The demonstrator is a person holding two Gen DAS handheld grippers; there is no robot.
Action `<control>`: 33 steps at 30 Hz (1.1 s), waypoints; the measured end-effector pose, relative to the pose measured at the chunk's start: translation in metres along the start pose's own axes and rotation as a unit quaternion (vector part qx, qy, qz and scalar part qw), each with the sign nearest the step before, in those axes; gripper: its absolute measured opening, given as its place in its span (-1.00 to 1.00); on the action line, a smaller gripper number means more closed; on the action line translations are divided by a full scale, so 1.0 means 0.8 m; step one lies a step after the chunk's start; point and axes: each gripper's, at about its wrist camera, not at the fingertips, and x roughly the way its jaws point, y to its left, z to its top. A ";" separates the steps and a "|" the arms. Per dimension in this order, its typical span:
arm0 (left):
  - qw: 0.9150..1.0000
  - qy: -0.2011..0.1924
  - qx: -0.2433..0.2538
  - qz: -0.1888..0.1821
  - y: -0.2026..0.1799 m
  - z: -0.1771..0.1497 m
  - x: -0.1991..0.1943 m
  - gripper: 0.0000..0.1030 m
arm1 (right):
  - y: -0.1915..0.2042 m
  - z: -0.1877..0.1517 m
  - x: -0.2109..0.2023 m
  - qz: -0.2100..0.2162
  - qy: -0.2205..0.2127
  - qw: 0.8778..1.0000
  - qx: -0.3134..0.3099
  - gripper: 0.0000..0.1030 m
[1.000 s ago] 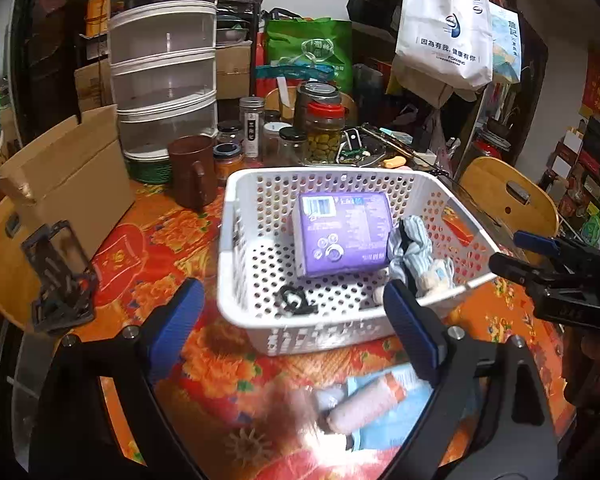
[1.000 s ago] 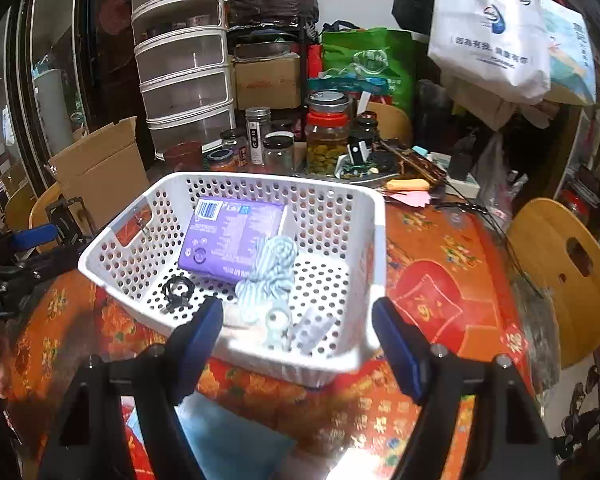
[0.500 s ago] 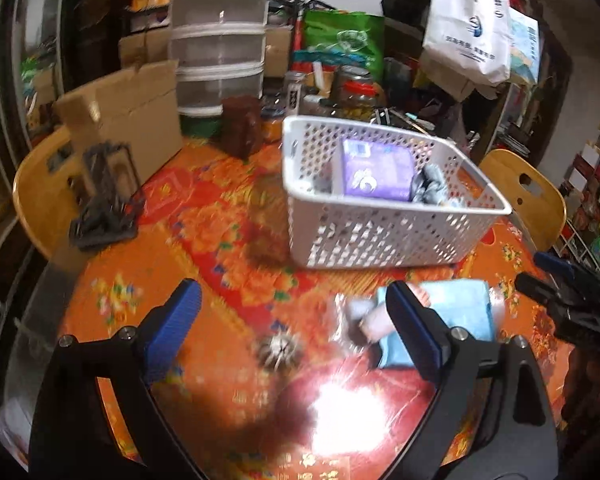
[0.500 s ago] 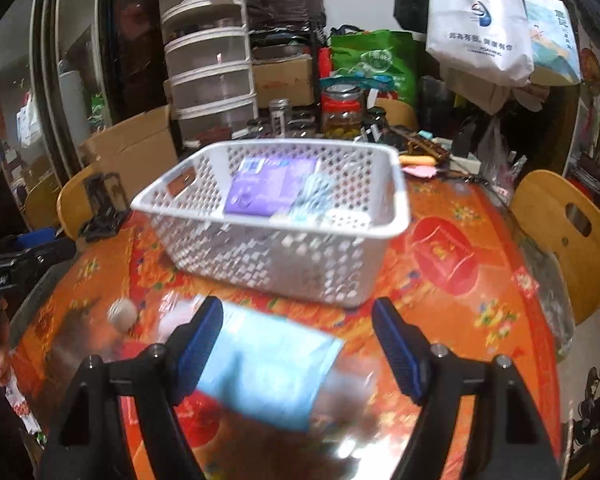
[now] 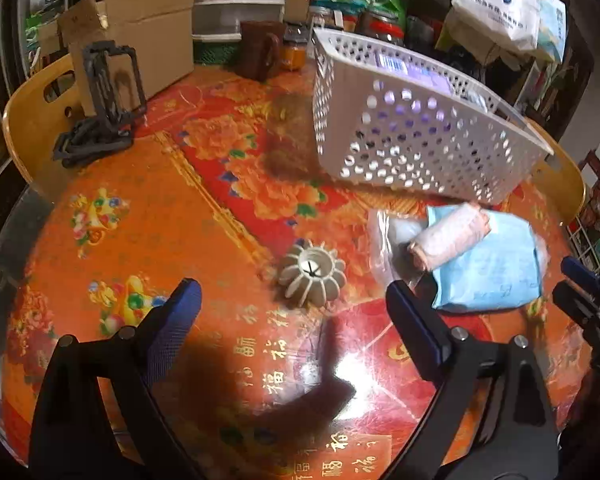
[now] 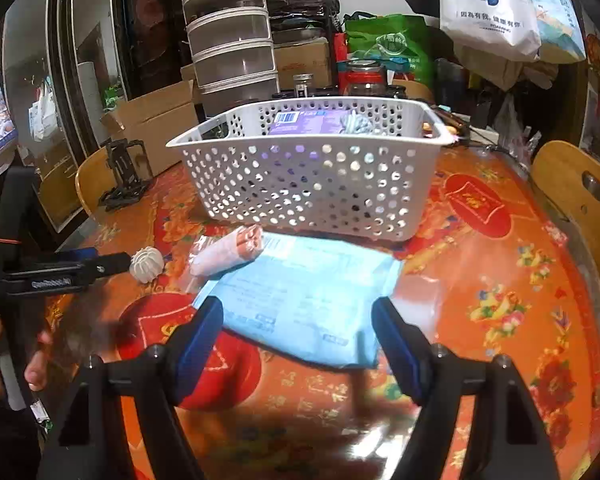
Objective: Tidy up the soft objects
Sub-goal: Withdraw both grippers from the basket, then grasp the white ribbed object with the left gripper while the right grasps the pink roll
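A white perforated basket [image 5: 412, 136] [image 6: 308, 184] stands on the red floral table and holds a purple pack [image 6: 308, 120] and a striped cloth [image 6: 356, 123]. In front of it lie a light blue soft pack [image 5: 492, 268] [image 6: 308, 292], a rolled pink cloth [image 5: 448, 236] [image 6: 228, 250] and a white ribbed ball-shaped object [image 5: 312, 276] [image 6: 147, 265]. My left gripper [image 5: 292, 312] is open and empty, just short of the ribbed object. My right gripper [image 6: 298, 328] is open and empty, its tips over the near edge of the blue pack.
A black folding stand [image 5: 104, 96] and cardboard boxes [image 5: 140, 28] sit at the left. A brown mug [image 5: 258, 54], jars and stacked plastic drawers [image 6: 232, 40] crowd the back. Wooden chairs [image 6: 580, 196] ring the table. Clear plastic wrap [image 5: 384, 240] lies by the pink roll.
Both grippers pulled back from above the basket and dropped low toward the table. The basket now sits farther away, and the blue pack, pink roll and ribbed object lie close in front.
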 end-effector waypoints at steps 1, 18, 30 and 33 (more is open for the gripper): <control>1.000 0.002 0.001 0.002 -0.001 0.000 0.005 0.79 | 0.001 -0.002 0.001 0.002 0.000 1.000 0.000 0.48; 1.000 0.026 0.015 -0.005 -0.005 -0.002 0.044 0.79 | 0.072 0.024 0.079 0.035 0.032 0.998 -0.034 0.48; 0.999 0.038 0.019 -0.004 0.015 -0.003 0.051 0.79 | 0.105 0.041 0.119 0.000 0.047 0.995 -0.088 0.48; 0.999 0.043 0.015 -0.004 0.020 -0.002 0.054 0.79 | 0.109 0.040 0.126 -0.006 0.050 0.994 -0.101 0.48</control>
